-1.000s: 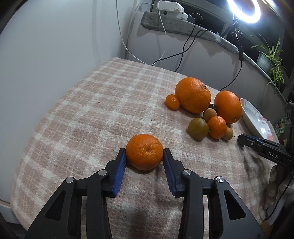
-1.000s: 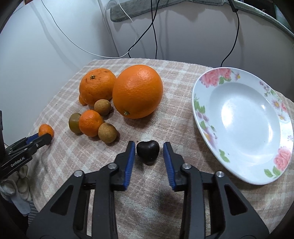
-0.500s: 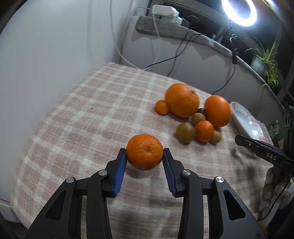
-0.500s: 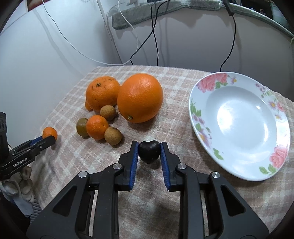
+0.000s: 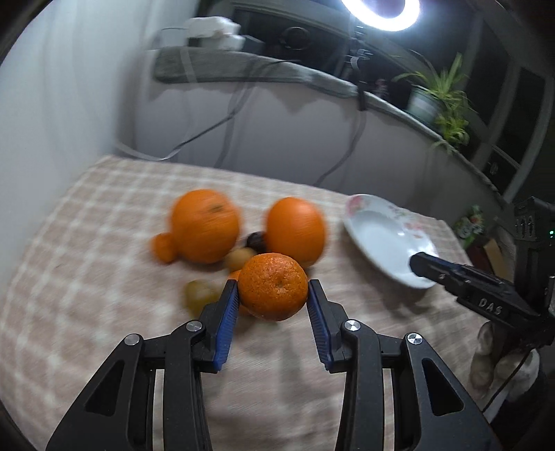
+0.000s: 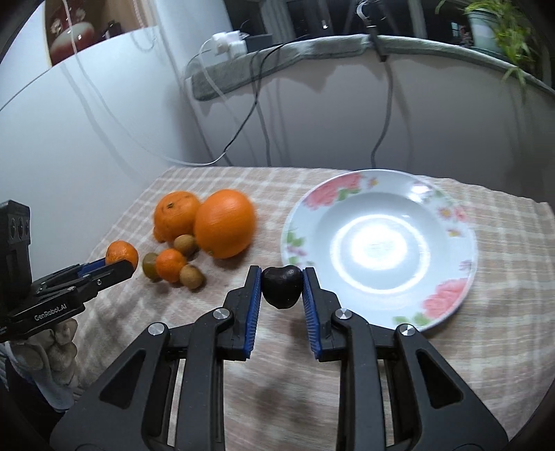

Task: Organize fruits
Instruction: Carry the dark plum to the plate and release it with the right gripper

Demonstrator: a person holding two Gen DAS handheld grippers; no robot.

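Observation:
My left gripper (image 5: 273, 293) is shut on a mandarin (image 5: 273, 286) and holds it in the air above the fruit pile. My right gripper (image 6: 281, 286) is shut on a dark cherry (image 6: 281, 286), lifted just left of the flowered white plate (image 6: 447, 277). On the checked cloth lie two big oranges (image 6: 224, 227) (image 6: 176, 213), a small mandarin (image 6: 170, 264), a tiny orange fruit (image 5: 163, 247), brown longans (image 6: 190, 276) (image 6: 185, 243) and a greenish fruit (image 6: 150, 265). The plate also shows in the left wrist view (image 5: 378, 236), with nothing in it.
The round table with its checked cloth (image 6: 503, 347) stands against a white wall (image 5: 52, 114). Cables (image 6: 260, 114) hang behind it from a grey ledge (image 5: 263, 69). A ring light (image 5: 380, 14) and a potted plant (image 5: 437, 100) are at the back right.
Both grippers have lifted their fruit off the cloth. The left one has carried the mandarin right, over the pile. The right one closed on the cherry and rose.

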